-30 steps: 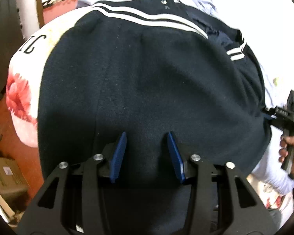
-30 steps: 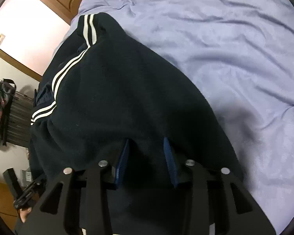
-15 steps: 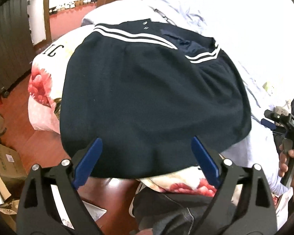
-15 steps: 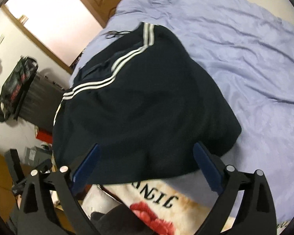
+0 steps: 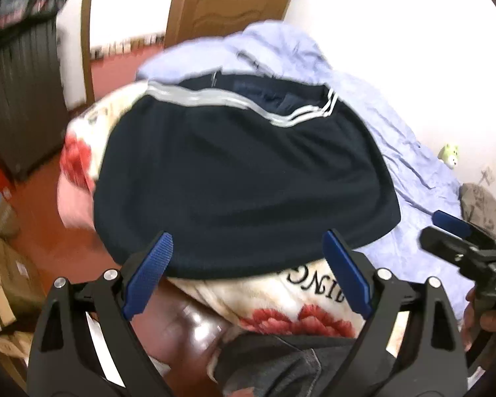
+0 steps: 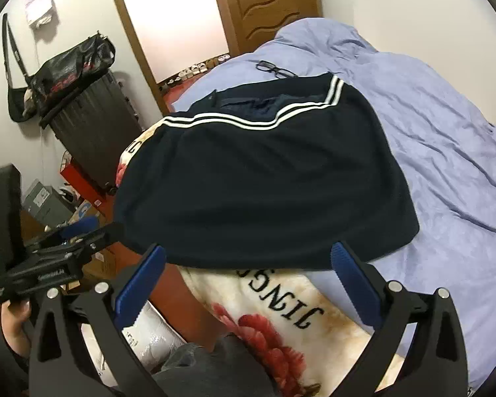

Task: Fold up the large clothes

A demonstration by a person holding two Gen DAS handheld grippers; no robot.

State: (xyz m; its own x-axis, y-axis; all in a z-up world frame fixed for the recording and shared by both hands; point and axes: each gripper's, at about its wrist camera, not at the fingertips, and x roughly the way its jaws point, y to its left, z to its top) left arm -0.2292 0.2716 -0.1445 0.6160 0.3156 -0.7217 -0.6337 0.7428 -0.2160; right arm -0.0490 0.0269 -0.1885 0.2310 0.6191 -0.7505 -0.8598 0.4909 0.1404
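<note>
A folded dark navy garment with white stripes lies on the corner of the bed, also seen in the right wrist view. It rests partly on a cream blanket with red flowers and partly on the lilac bedsheet. My left gripper is open and empty, held back just off the garment's near edge. My right gripper is open and empty too, at the same near edge. Each gripper shows in the other's view: the right, the left.
Black glasses lie on the sheet beyond the garment. A dark suitcase with a black bag on it stands left of the bed, with boxes on the red floor. A wooden door is behind.
Both grippers were shut on the navy garment a second ago. They have let go, opened wide and pulled back from it. The garment now lies flat on the bed.
</note>
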